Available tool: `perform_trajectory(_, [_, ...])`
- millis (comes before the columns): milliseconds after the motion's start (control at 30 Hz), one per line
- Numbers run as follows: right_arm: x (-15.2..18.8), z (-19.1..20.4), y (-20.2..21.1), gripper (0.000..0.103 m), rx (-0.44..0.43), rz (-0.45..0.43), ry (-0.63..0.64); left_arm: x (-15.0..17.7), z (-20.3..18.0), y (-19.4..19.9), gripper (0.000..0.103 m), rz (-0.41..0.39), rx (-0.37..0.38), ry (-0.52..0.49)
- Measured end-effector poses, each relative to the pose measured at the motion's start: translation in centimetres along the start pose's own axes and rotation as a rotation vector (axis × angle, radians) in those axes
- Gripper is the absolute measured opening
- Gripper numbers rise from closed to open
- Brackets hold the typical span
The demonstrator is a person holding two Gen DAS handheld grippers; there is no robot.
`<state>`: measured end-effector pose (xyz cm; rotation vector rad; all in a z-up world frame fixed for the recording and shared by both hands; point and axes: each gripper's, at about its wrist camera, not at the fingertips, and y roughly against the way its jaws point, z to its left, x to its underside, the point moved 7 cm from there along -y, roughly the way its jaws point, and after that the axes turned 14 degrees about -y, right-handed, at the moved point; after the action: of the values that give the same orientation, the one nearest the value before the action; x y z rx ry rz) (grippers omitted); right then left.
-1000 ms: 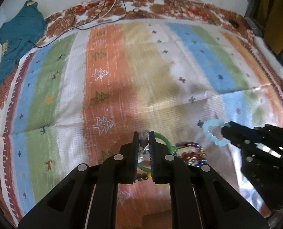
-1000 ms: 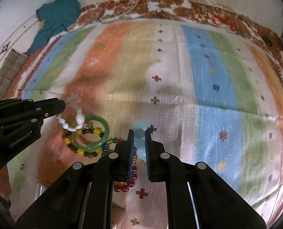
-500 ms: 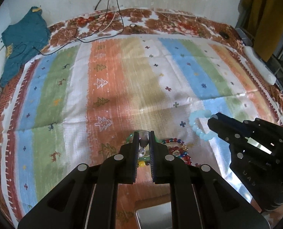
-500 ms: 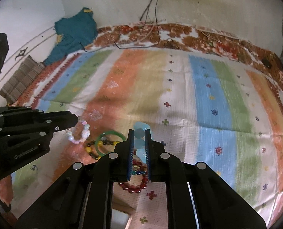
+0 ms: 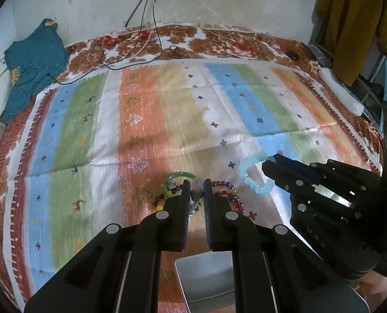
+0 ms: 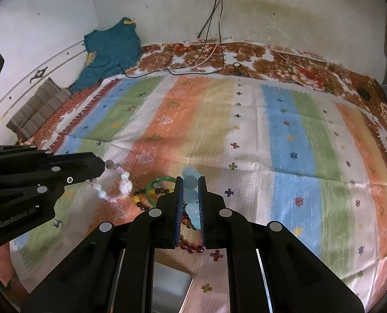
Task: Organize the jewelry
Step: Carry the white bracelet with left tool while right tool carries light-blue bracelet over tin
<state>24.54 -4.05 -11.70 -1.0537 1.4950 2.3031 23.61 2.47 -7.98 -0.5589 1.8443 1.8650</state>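
Note:
My left gripper [image 5: 196, 191] is shut on a pale pink and white bead bracelet [image 6: 113, 185], which hangs from it above the striped cloth; its beads show between my fingers [image 5: 196, 193]. My right gripper [image 6: 190, 195] is shut on a light blue bead bracelet [image 5: 253, 176], also lifted; its beads sit between my fingers [image 6: 192, 200]. On the cloth below lie a green bangle [image 5: 176, 177], a yellow and dark bead bracelet [image 6: 138, 199] and a red and multicolour bead bracelet [image 5: 231, 195]. A grey metal tray [image 5: 206, 279] lies just under the grippers, near me.
A striped cloth [image 5: 167, 109] covers a floral bedspread. A teal garment [image 5: 31, 62] and cables [image 5: 141, 39] lie at the far left and back. A white object [image 5: 339, 94] sits at the right edge. A striped cushion [image 6: 36, 109] lies far left.
Both grippers have risen and pulled back with their bracelets. The jewelry pile looks smaller and farther away, and the grey tray has come into view below.

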Motion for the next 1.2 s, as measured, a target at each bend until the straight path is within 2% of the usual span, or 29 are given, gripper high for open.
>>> perform_trajectory(433, [1.8,1.1,3.2,0.012,-0.005,-0.037,0.032,1.6,-1.3,2.8,0.010,-0.036,0.023,-0.006])
perform_trajectory(600, [2.7,2.0,4.4,0.012,-0.025,-0.046,0.044,2.3,-1.6,3.7,0.010,-0.046,0.064,0.011])
perform_trajectory(1200, [5.5,2.8,6.7,0.012,-0.045,-0.040,0.057,5.0,-2.3,5.9,0.010,-0.068,0.047,0.001])
